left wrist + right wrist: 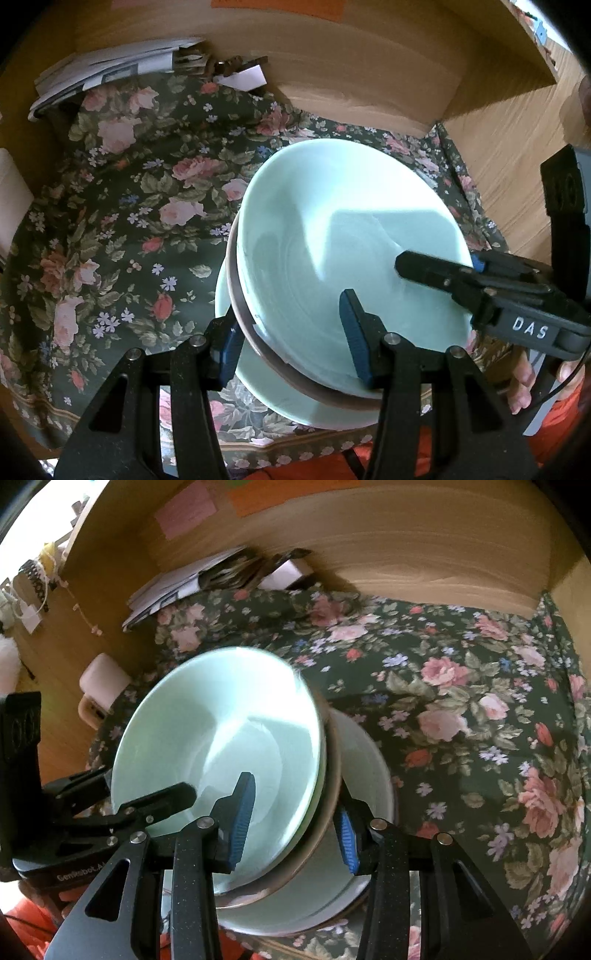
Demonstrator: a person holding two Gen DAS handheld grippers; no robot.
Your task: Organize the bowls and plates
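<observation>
While the stack of dishes sits over the floral cloth, both grippers have it by opposite edges. The top bowl is pale green and round, so it has no long axis; its mouth faces up, tipped a little toward the left gripper's side. Under it sits a brown-rimmed dish, and under that a second pale green bowl, each peeking out from beneath the one above. The left gripper has its jaws partly spread across the stack's near edge: one blue pad lies inside the top bowl, the other outside, against the lower rims, so the rims run between them. The right gripper does the same from the other side, its jaws a bit narrower, one pad inside the top bowl and one outside by the bottom bowl. Each pinches the stacked rims. Beyond the jaws, papers lie by the wooden wall.
</observation>
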